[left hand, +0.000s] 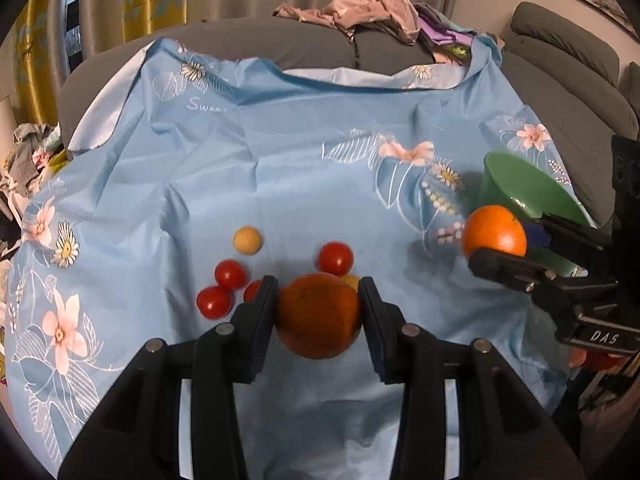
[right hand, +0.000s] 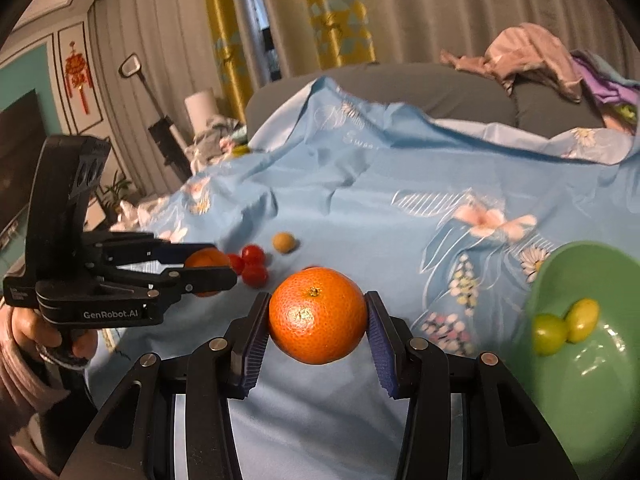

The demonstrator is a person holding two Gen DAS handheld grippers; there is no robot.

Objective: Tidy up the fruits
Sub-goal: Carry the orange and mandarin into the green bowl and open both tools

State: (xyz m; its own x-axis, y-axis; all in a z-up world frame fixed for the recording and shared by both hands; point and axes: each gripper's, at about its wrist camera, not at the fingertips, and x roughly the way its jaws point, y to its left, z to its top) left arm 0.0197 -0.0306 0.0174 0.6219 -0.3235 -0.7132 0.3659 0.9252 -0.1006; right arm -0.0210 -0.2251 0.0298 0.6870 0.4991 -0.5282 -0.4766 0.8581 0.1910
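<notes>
My left gripper (left hand: pixel 319 312) is shut on a dark orange mandarin (left hand: pixel 318 316) just above the blue floral cloth (left hand: pixel 280 184). It also shows in the right wrist view (right hand: pixel 208 270). My right gripper (right hand: pixel 318 320) is shut on a bright orange mandarin (right hand: pixel 318 316) and holds it above the cloth, left of the green bowl (right hand: pixel 600 392). That gripper also shows in the left wrist view (left hand: pixel 500 246), beside the bowl (left hand: pixel 524 192). Several red cherry tomatoes (left hand: pixel 230 274) and a tan round fruit (left hand: pixel 248 240) lie on the cloth. Two yellow-green fruits (right hand: pixel 566 326) lie in the bowl.
The cloth covers a grey sofa (left hand: pixel 260 40). A pile of clothes (left hand: pixel 372 10) lies on the sofa back. More clutter (right hand: pixel 208 140) sits off the cloth's far left edge.
</notes>
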